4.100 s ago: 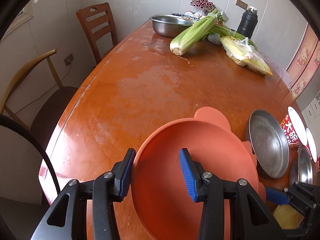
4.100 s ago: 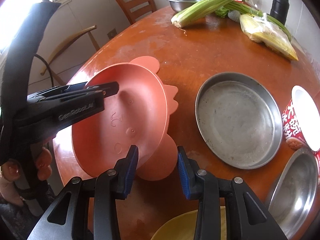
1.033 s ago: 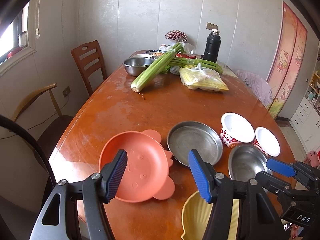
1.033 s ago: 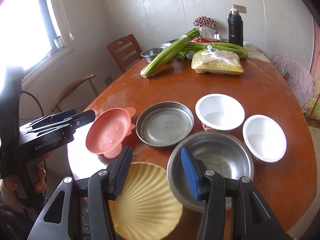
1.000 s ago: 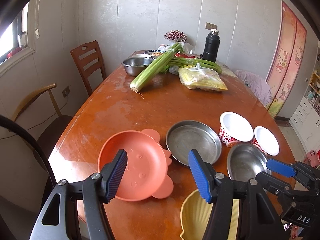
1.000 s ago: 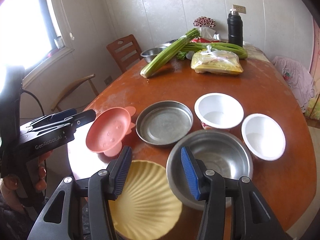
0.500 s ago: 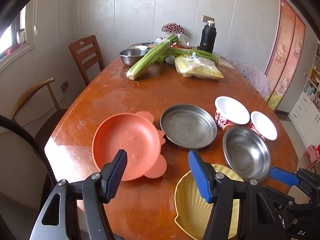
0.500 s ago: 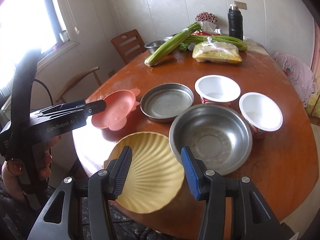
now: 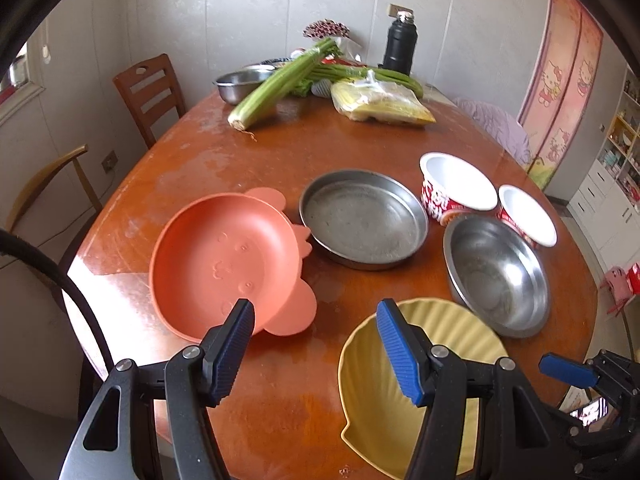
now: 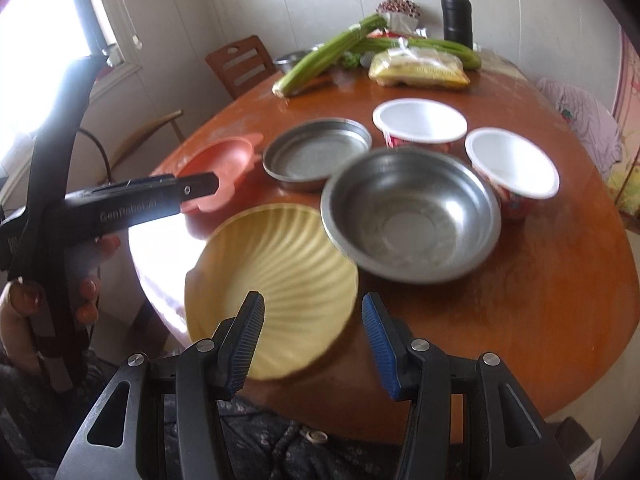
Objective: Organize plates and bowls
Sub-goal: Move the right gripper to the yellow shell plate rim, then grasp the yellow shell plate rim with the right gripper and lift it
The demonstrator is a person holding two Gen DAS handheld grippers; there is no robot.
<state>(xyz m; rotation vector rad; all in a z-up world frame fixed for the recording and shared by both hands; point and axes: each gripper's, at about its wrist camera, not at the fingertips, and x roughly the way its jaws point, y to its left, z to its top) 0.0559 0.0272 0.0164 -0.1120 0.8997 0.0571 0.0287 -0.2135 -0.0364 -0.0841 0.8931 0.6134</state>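
Observation:
An orange bear-shaped plate lies at the table's front left, also in the right wrist view. A flat steel pan, a steel bowl, a yellow shell-shaped plate and two white-lined red bowls sit to its right. My left gripper is open and empty, above the front edge between the orange and yellow plates. My right gripper is open and empty, above the yellow plate's near rim.
Celery, a bag of yellow food, a steel basin and a black flask fill the table's far end. Two chairs stand at the left. The yellow plate overhangs the near edge.
Both grippers have pulled back and risen from the table, so more of it shows. The orange plate, held 4 s ago, lies free on the table. The right view tilted downward.

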